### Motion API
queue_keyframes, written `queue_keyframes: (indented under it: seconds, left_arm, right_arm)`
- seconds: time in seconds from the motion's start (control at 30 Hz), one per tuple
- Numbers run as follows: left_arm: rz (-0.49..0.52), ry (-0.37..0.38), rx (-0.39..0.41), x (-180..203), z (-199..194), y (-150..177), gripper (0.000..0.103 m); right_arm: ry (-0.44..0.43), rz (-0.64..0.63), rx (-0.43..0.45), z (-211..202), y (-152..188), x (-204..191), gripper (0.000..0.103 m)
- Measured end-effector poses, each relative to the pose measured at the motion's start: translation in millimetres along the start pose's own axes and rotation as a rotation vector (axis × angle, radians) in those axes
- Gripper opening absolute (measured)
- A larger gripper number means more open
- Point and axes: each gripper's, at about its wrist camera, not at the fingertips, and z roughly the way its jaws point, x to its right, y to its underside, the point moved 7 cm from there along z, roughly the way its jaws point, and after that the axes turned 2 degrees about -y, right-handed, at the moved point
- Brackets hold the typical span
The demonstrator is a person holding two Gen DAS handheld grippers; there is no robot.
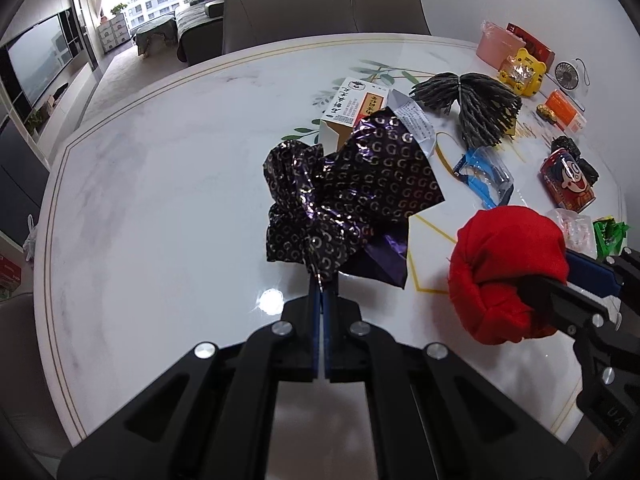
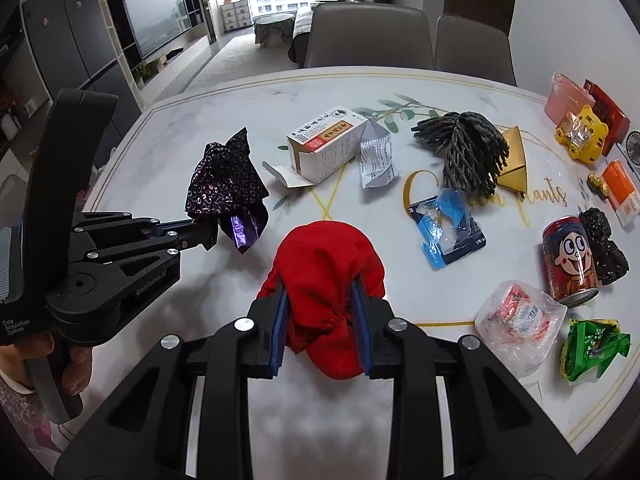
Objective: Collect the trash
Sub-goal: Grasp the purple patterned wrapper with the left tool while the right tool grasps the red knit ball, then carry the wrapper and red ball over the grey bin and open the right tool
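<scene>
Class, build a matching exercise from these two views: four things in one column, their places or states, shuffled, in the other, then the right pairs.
1. foil wrapper
2. red cloth
3. can
4. white box

A. upright on the table
B. pinched in the left gripper
C. lying on the table, flap open
D. clamped in the right gripper

Pairs: 1-B, 2-D, 3-A, 4-C

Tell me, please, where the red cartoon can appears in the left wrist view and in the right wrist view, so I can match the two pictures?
Left wrist view: the red cartoon can lies at the right edge, about mid-height.
Right wrist view: the red cartoon can is at the right, below the middle.
Shared landmark: the black crumpled lump touching its far side.
</scene>
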Motion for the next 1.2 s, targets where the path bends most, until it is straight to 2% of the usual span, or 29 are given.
queue_keyframes:
  seconds: [0.27,0.5,0.67,0.87,1.0,1.2]
  left_arm:
    - [-0.141,-0.112,0.042,-39,-61,39,0.001]
    - [-0.356,-0.275,0.062,-93,-129,113,0.001]
    - [-0.528,-0.402,0.054,-128,-179,183,0.001]
    - [-0.763,-0.557,0.041,-174,-243,276,0.001]
    - [-0.924,-0.653,0.039,-202,-289,346,0.001]
    - [-1.133,-0.749,0.011,-234,-342,456,0.001]
  right_arm:
    - [-0.106,-0.169,0.020,-31,3,-55,0.027]
    - [-0.284,-0.387,0.031,-50,15,-145,0.027]
    - [-0.425,-0.539,0.027,-63,33,-224,0.027]
    - [-0.597,-0.744,0.002,-86,71,-335,0.027]
    - [-0.707,-0.876,-0.017,-108,111,-415,0.027]
    - [-0.829,-1.043,-0.063,-143,188,-529,0.027]
